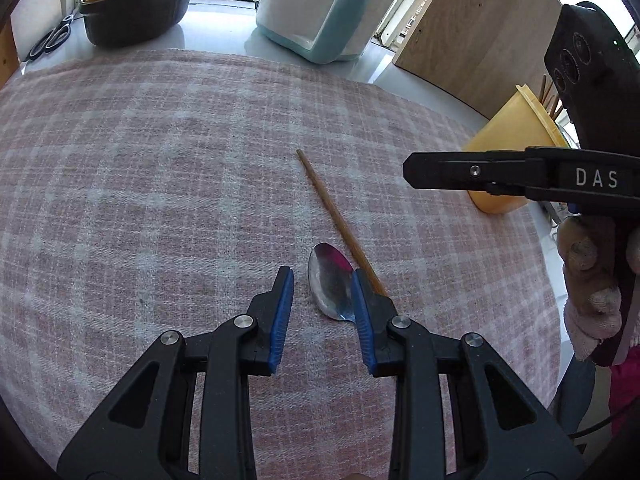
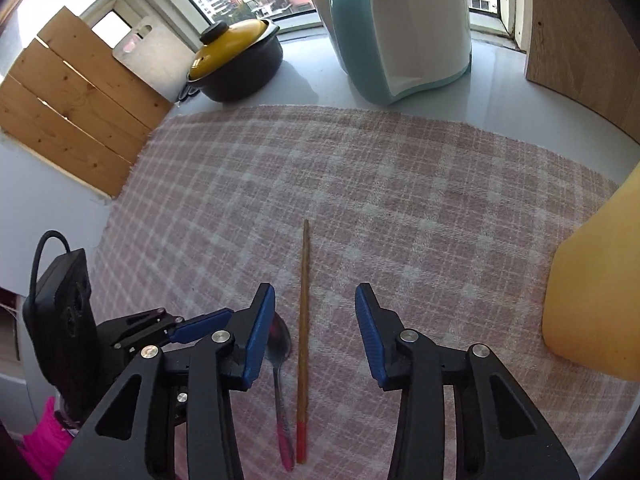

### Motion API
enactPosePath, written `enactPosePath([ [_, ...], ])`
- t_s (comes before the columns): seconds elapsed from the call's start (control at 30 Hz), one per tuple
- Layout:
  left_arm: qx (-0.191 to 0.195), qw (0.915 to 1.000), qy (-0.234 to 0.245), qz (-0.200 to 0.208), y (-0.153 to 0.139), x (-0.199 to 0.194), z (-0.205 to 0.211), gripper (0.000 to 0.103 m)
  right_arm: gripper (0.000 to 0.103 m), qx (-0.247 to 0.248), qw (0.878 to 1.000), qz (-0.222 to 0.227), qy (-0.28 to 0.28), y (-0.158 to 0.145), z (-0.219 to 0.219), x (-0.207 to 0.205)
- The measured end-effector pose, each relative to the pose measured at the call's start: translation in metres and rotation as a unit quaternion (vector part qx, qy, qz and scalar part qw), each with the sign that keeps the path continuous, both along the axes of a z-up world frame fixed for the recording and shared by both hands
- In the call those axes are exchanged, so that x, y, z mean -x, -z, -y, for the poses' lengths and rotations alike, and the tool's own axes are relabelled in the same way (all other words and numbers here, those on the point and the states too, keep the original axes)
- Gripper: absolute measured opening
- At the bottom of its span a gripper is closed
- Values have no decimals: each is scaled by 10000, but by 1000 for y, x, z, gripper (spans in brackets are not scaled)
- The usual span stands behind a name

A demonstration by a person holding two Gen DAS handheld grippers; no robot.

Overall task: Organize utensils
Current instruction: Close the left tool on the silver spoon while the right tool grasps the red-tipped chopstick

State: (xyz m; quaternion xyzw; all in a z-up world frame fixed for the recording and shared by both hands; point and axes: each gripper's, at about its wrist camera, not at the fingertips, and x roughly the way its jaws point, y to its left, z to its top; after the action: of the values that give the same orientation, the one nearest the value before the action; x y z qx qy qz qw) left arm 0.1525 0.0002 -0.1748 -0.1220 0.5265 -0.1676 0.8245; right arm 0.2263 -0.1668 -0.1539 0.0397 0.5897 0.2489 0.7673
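Observation:
A metal spoon (image 1: 330, 282) with a red handle and a wooden chopstick (image 1: 336, 216) with a red end lie side by side on the pink checked cloth (image 1: 160, 160). My left gripper (image 1: 322, 280) is open and empty, low over the spoon's bowl. In the right wrist view the spoon (image 2: 280, 364) and the chopstick (image 2: 303, 340) lie between the fingers of my right gripper (image 2: 315, 294), which is open and empty. A yellow utensil cup (image 1: 516, 148) holding several chopsticks stands on the cloth at the right; it also shows in the right wrist view (image 2: 596, 296).
A dark pot with a yellow lid (image 2: 236, 64) and a white and teal container (image 2: 404, 28) stand on the counter behind the cloth. Scissors (image 1: 52, 40) lie at the far left. Wooden boards (image 2: 76, 108) lean at the left, another panel (image 1: 476, 28) at the right.

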Motion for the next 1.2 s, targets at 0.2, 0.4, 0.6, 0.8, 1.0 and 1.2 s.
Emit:
enactPosePath([
  [0.2, 83, 9999, 0, -100, 11, -9, 0, 29, 28, 95, 9997, -167, -151, 16, -19, -9],
  [0.4, 199, 9997, 24, -101, 17, -12, 1, 27, 23, 220, 9992, -243, -230, 28, -31, -15],
  [0.6, 217, 9997, -35, -97, 21, -13, 0, 4, 21, 372, 9984, -284, -329, 38, -46, -18],
  [0.8, 178, 9997, -141, -69, 18, -6, -12, 1, 16, 712, 9960, -222, -498, 47, -61, -19],
  [1.0, 252, 9993, -255, -77, 18, -3, -21, 1, 7, 1352, 9871, 70, -852, 48, -83, -16],
  [1.2, 244, 9994, -210, -91, 17, -5, -16, 1, 4, 1507, 9831, 138, -1030, 49, -86, -16],
])
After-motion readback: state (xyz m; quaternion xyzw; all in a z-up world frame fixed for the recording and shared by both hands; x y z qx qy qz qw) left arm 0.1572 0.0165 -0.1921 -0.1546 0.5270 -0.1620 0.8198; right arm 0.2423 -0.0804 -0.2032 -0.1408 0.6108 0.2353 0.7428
